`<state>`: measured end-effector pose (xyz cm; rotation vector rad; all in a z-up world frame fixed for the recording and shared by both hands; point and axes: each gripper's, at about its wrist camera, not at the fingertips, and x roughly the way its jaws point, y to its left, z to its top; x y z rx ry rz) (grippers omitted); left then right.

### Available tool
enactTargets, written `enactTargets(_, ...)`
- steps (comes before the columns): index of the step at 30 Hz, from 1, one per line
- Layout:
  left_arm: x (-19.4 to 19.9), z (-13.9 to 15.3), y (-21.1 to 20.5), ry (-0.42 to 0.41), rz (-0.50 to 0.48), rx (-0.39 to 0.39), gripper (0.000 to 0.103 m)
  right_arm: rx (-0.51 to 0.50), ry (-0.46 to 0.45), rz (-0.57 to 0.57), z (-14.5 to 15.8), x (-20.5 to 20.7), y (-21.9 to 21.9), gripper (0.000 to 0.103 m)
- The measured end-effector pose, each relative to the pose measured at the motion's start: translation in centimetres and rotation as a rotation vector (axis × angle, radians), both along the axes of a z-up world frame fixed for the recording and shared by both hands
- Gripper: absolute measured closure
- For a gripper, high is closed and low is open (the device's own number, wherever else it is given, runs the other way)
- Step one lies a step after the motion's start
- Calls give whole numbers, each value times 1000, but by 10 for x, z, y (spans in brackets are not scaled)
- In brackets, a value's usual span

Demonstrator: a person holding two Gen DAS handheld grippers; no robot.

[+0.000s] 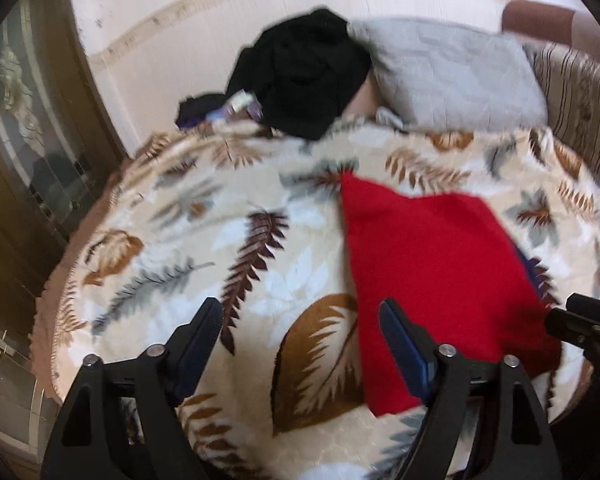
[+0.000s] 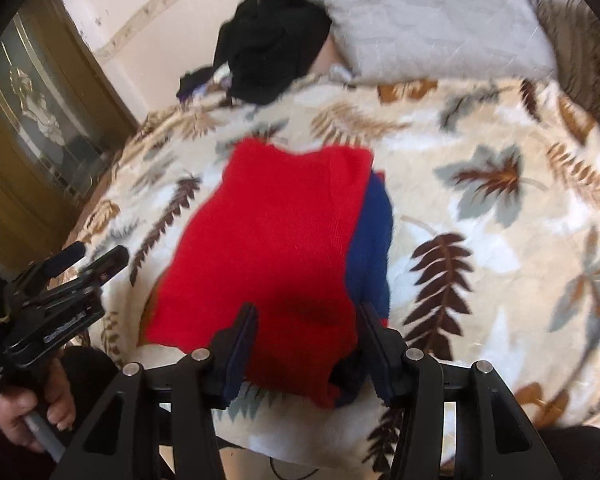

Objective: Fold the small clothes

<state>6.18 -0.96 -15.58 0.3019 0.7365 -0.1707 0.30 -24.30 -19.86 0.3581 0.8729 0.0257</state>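
Note:
A red knitted garment (image 1: 432,264) with a blue part (image 2: 374,236) along its right side lies folded flat on the leaf-patterned blanket (image 1: 220,216); it also shows in the right wrist view (image 2: 276,248). My left gripper (image 1: 300,312) is open and empty, above the blanket just left of the garment's near edge. My right gripper (image 2: 306,312) is open, its jaws straddling the garment's near edge without closing on it. The left gripper shows in the right wrist view (image 2: 92,258) at far left, and the right gripper's tip in the left wrist view (image 1: 572,316) at the right edge.
A pile of black clothes (image 1: 300,76) and a grey pillow (image 1: 452,72) lie at the far end of the bed by the cream wall. A striped cushion (image 1: 580,92) is at far right. A wooden glass-fronted cabinet (image 2: 40,120) stands left of the bed.

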Motion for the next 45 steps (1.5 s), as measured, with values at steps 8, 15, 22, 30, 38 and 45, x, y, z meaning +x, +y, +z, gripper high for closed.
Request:
enactTargets(8, -52, 42, 10, -49, 6, -69, 17, -70, -101, -73, 45, -43, 13, 43)
enactTargets(15, -89, 63, 22, -120, 43, -93, 17, -72, -173, -105, 65, -80, 18, 43)
enactTargets(22, -124, 77, 34, -180, 63, -102, 17, -73, -220, -114, 73, -111, 26, 43)
enactTargets(30, -162, 91, 44, -238, 68, -93, 17, -105, -276, -112, 86, -148, 42, 38)
enactTargets(38, -189, 104, 42, -285, 53, -87, 17, -163, -335, -143, 98, -181, 52, 31)
enactTargets(45, -199, 115, 39, -318, 41, -71, 17, -162, -322, -155, 99, -187, 49, 31)
